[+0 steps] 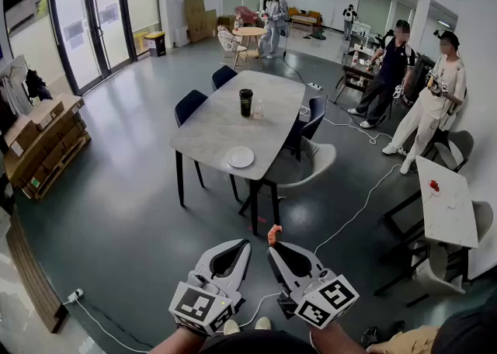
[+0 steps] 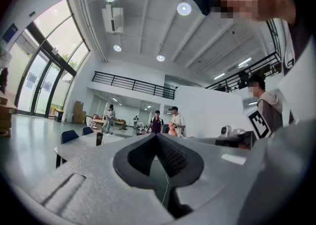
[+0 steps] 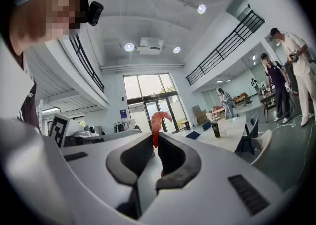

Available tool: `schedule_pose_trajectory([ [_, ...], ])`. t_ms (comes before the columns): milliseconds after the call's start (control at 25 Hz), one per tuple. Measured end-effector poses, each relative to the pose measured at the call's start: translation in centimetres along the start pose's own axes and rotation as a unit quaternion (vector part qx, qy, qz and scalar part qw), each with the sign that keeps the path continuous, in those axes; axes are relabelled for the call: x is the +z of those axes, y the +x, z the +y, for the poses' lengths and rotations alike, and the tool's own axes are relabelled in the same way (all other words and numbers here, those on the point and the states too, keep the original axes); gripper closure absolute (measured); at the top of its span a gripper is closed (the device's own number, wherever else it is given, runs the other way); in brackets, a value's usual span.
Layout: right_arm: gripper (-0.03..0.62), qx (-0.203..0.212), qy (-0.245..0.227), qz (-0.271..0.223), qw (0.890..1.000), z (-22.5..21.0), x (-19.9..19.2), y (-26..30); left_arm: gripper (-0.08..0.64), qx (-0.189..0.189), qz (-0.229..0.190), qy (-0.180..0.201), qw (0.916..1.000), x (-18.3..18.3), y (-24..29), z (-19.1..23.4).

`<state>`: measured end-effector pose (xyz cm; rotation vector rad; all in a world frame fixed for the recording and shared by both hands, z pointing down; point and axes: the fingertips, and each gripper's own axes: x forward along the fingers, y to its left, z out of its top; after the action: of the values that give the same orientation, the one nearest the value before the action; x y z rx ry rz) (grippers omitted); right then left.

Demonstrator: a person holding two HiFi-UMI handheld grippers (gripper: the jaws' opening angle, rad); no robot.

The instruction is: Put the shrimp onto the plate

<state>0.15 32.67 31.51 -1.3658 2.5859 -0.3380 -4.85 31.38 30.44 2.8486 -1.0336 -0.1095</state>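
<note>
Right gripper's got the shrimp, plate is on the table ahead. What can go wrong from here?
1. The shrimp is pinched only at its lower end by the tips of the right gripper, and most of it sticks out. It may slip out on the way.
2. The plate lies close to the near edge of the table. A nudge while placing might push it off.
3. A white cable crosses the floor beside the table, a possible trip hazard.

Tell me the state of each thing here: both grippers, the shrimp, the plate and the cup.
Left gripper: shut, nothing in it.
Right gripper: shut on the shrimp.
Shrimp: held in the air, its curled end sticking out past the gripper tips.
Plate: empty, lying flat on the table.
Cup: upright on the same table.
</note>
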Motion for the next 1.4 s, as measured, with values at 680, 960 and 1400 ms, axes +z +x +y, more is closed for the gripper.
schedule_pose_trajectory([
  [680,0.555,0.015,0.019,-0.005,1.0,-0.9,0.3,-0.7,0.552,0.002,0.005,0.002,1.0,-0.6,1.0,-0.8],
  [960,0.555,0.016,0.03,-0.013,0.999,-2.1,0.8,-1.3,0.552,0.017,0.002,0.003,0.9998,-0.4,1.3,-0.5],
  [1400,0.555,0.028,0.021,-0.012,0.999,-4.3,1.3,-3.3,0.552,0.028,-0.001,0.006,0.9996,-0.8,3.7,-2.6],
])
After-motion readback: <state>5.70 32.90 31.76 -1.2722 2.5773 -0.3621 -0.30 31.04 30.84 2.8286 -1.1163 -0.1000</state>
